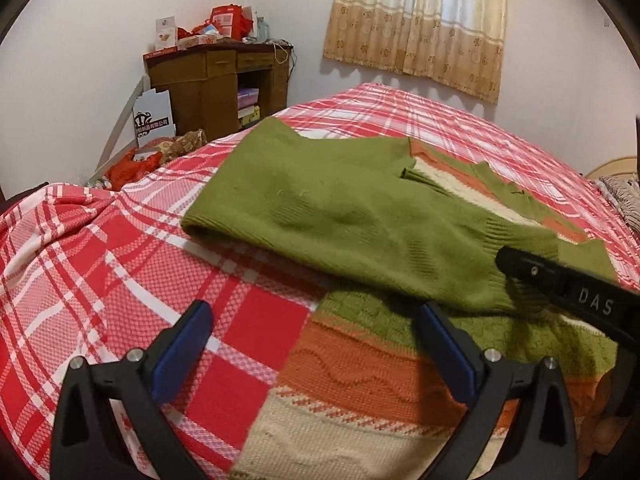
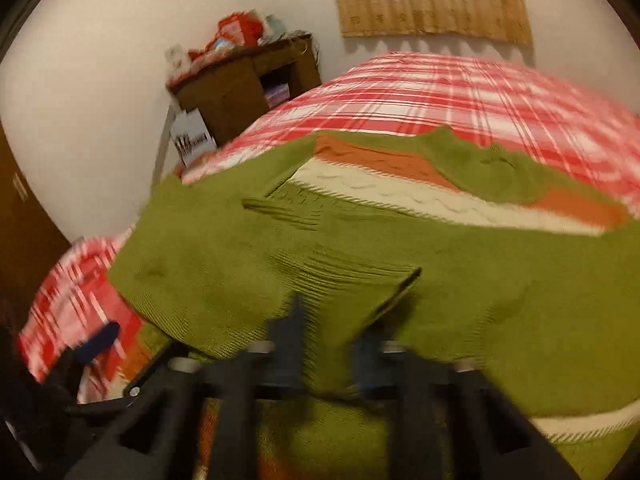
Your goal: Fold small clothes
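Knitted sweater (image 1: 352, 216) spread on the bed (image 1: 80, 264), olive green with orange and cream bands in a wavy knit; one green sleeve (image 1: 440, 256) folded across the body, its ribbed cuff near the front edge. Right gripper (image 2: 324, 344) with jaws pressed together, pinching green fabric by that cuff, the picture blurred there. Left gripper (image 1: 316, 344) with jaws spread wide, holding nothing, hovering just over the sweater's near left edge where the orange band meets the plaid bedspread. To fold cleanly, probably best: carry the pinched sleeve flat and straight over the body, keep the cuff from twisting, lay it parallel to the side seam, and pin the body with the free jaws so nothing drags. Risk of bunching if lifted too high. Beyond the bed, a wooden cabinet (image 1: 216, 84) and a curtain (image 1: 420, 20).
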`<move>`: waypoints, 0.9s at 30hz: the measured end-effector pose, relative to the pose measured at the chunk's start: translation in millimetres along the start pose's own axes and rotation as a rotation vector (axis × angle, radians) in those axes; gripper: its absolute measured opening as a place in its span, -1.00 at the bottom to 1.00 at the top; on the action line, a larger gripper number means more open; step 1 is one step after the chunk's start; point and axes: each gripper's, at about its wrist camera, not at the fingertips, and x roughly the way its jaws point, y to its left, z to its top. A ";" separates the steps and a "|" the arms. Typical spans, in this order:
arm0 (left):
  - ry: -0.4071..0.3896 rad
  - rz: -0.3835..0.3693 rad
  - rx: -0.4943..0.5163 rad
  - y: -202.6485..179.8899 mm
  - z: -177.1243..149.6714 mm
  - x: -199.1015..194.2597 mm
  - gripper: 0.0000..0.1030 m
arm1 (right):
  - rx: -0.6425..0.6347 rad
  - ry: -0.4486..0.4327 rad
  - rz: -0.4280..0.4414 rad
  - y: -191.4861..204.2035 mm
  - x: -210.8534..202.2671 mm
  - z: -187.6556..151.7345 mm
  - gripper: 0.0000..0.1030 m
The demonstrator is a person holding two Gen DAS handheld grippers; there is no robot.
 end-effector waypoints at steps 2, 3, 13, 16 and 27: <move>0.001 0.011 0.007 -1.2 -1.0 -0.3 1.00 | -0.072 -0.029 -0.032 12.2 -10.3 9.1 -0.90; 0.000 0.009 0.006 0.2 -2.5 -1.5 1.00 | -0.095 -0.054 -0.030 13.1 -21.6 16.2 -0.90; 0.004 0.011 -0.001 0.6 -0.7 0.0 1.00 | -0.188 -0.379 -0.083 17.8 -144.0 104.9 -0.91; 0.005 0.012 -0.002 1.8 0.4 0.7 1.00 | -0.180 -0.390 -0.149 -8.6 -161.3 101.3 -0.91; 0.004 0.021 0.002 4.0 0.3 2.0 1.00 | 0.013 -0.098 -0.355 -144.9 -88.7 6.2 -0.91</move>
